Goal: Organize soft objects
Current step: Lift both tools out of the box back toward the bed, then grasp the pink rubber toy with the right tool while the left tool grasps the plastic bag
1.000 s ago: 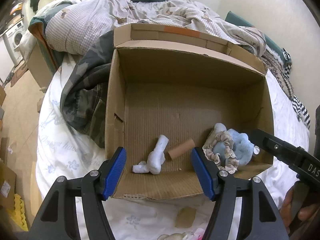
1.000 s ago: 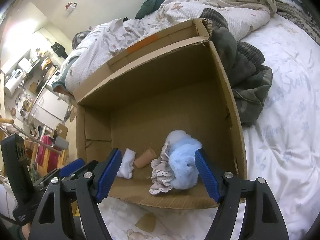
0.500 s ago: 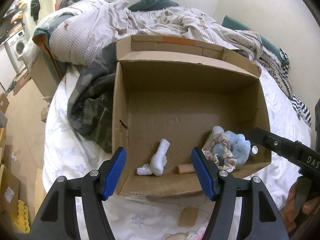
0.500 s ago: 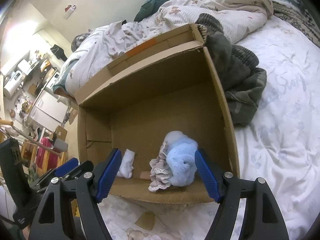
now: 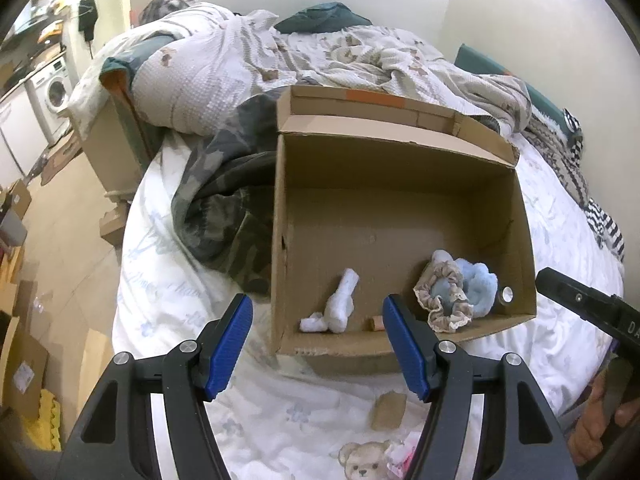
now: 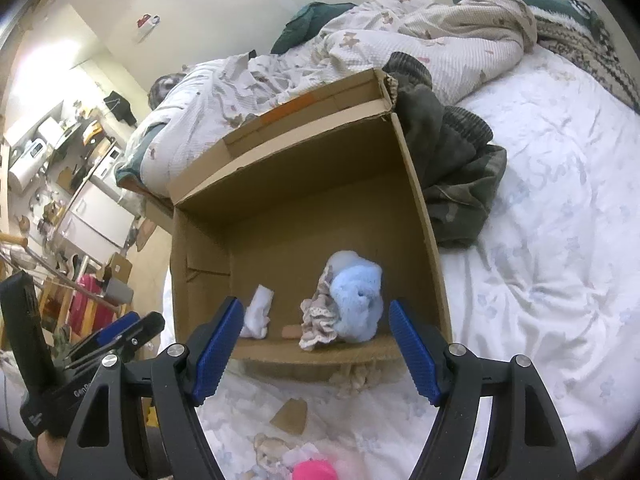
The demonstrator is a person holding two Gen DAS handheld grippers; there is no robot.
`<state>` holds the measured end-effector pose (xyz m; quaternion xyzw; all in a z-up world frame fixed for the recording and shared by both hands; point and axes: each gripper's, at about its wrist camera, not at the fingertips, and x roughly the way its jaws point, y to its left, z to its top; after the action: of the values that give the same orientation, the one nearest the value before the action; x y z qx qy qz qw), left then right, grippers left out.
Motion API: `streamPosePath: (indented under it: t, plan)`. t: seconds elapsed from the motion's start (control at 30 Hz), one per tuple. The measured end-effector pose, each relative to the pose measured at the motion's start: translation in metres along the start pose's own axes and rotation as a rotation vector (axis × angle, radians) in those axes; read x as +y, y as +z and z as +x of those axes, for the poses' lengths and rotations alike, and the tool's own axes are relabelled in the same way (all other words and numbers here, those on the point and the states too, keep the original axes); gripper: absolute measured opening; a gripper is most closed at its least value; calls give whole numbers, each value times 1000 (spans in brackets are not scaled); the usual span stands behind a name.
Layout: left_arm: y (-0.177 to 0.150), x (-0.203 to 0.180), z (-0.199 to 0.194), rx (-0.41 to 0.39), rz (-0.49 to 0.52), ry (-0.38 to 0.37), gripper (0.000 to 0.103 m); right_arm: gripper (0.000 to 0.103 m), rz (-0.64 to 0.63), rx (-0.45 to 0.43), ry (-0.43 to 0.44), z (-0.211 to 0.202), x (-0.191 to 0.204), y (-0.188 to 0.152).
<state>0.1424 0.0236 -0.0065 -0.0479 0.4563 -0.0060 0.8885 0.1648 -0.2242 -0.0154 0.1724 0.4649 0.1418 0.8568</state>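
A bed (image 5: 560, 216) in white flower-print sheets carries the open cardboard box (image 5: 400, 148) — a camouflage garment (image 5: 224, 216) bunched against its side, a rumpled quilt (image 5: 240, 64) behind it — with a cardboard scrap (image 5: 389, 410) and a teddy bear (image 5: 360, 464) in front.

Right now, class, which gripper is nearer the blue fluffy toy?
Right. The right gripper faces the blue fluffy toy between its fingers; the left gripper sits farther left, facing the white sock.
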Motion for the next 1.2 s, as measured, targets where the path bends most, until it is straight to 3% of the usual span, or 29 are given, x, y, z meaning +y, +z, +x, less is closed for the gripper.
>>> streamPosePath:
  t: [0.43,0.7,0.83,1.0,1.2]
  plan:
    - [-32,10,-25,11,-31,-1,65,80,31,37,31,-28,5,-26]
    - [-45,16,-27,29,-66,9,65,80,51,67,30,-23,1,-46]
    - [-52,14,-16,84,-74,-10,65,80,90,105,42,-12,-4,-53]
    - [-70,-5,5,192,-14,-49,65,80,101,128,17,-4,-8,-53]
    - [-102,-34,35,357,55,-150,65,80,122,199,-16,7,-19,-58]
